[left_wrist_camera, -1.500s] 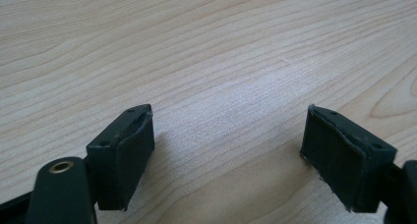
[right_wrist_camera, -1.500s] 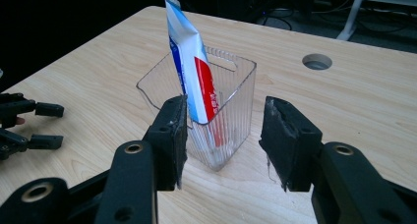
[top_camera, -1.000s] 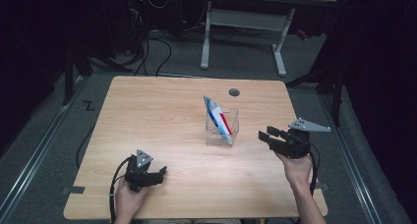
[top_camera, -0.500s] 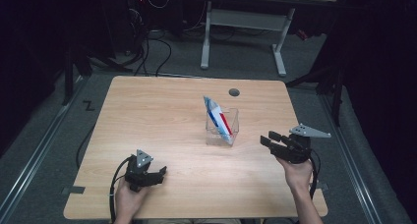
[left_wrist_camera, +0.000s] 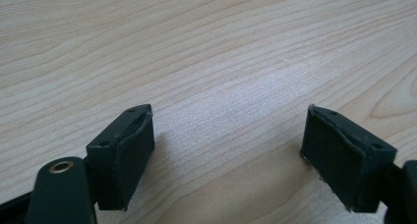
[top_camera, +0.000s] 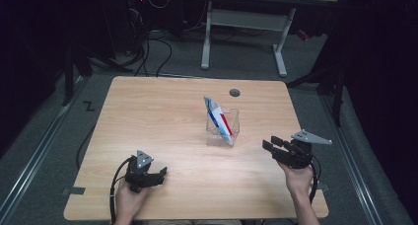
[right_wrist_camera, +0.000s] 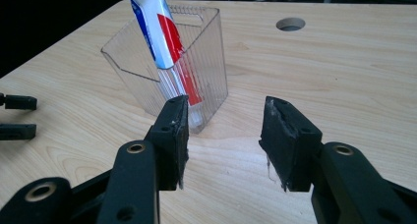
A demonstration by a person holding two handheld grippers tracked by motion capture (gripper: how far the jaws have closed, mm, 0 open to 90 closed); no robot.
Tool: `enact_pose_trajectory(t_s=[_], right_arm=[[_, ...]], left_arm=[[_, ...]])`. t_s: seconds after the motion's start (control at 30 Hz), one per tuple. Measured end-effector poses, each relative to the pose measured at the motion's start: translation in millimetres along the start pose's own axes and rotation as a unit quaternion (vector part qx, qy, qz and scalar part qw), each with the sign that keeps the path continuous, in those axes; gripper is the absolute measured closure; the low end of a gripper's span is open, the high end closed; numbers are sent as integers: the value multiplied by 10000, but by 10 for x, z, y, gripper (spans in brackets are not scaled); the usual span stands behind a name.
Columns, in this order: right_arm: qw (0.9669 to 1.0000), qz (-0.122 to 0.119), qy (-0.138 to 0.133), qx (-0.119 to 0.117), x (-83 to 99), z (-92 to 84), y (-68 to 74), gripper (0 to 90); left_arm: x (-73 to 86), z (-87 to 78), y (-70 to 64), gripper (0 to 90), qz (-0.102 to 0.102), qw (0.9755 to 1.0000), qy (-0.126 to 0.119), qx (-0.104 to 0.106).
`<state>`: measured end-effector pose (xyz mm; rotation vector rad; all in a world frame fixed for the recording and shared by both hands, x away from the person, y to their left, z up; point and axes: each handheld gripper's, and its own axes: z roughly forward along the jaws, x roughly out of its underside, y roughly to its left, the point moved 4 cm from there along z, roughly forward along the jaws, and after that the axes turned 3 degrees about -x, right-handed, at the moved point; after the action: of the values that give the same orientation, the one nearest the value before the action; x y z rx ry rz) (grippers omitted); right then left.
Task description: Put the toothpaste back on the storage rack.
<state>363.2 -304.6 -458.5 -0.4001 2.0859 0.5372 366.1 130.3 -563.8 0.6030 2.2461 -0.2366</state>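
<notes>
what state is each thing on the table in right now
toothpaste tube: standing tilted in the container, top end sticking out
clear container: upright on the table, open top
left gripper: open, nothing between the jaws
right gripper: open, empty, pointed at the container

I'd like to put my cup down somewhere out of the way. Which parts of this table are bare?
The whole left half of the table is bare, and so is the back edge around the round hole. Avoid the middle, where the clear holder with the toothpaste tube stands, and both near corners, where the hands rest.
</notes>
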Motion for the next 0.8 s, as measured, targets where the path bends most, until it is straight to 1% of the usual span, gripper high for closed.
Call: enact_pose_trajectory(t_s=[0.27, 0.5, 0.73, 0.8], right_arm=[[10000, 63, 20, 21, 78, 20, -19, 532], [9999, 124, 93, 44, 145, 46, -41, 532], [9998, 84, 155, 127, 202, 77, -64, 530], [9997, 110, 176, 143, 222, 90, -70, 530]], left_arm=[[0, 0, 0, 203, -1, 10000, 0, -1], [-1, 1, 0, 203, 0, 10000, 2, -2], [-1, 1, 0, 203, 0, 10000, 1, -2], [-1, 0, -1, 203, -1, 10000, 4, -1]])
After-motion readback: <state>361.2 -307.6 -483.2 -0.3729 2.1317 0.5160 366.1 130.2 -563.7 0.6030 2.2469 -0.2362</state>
